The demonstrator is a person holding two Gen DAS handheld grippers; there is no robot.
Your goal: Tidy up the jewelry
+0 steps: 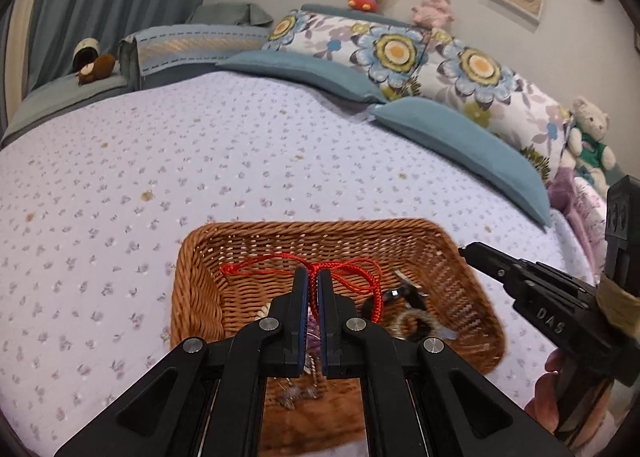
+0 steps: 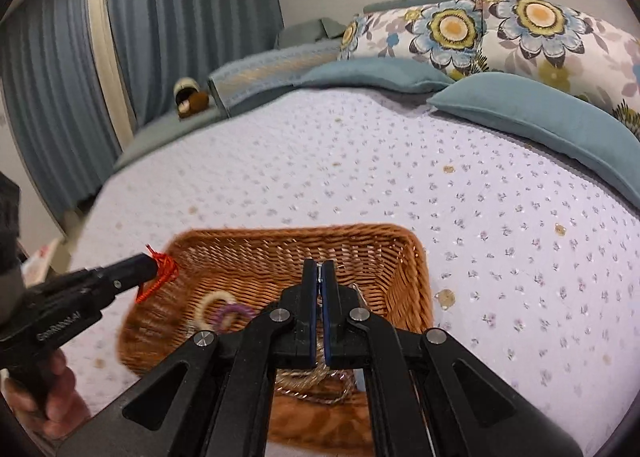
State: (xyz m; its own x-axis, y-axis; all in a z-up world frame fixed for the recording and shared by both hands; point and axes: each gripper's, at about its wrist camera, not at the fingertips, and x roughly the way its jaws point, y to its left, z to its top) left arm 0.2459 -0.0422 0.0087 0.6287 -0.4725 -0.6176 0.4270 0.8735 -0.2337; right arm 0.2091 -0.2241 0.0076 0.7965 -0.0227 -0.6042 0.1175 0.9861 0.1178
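While "DAS" shows on right claw [image 1: 466, 251] | left claw [image 1: 313, 277] pinches red cord [image 1: 280, 262]

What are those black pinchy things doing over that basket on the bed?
A person is sorting jewelry with a pincher in each hand. The left gripper is shut on a red cord, holding it over the wicker basket. The right gripper is closed too, with something thin and shiny between its tips. Rings and chains lie in the basket.
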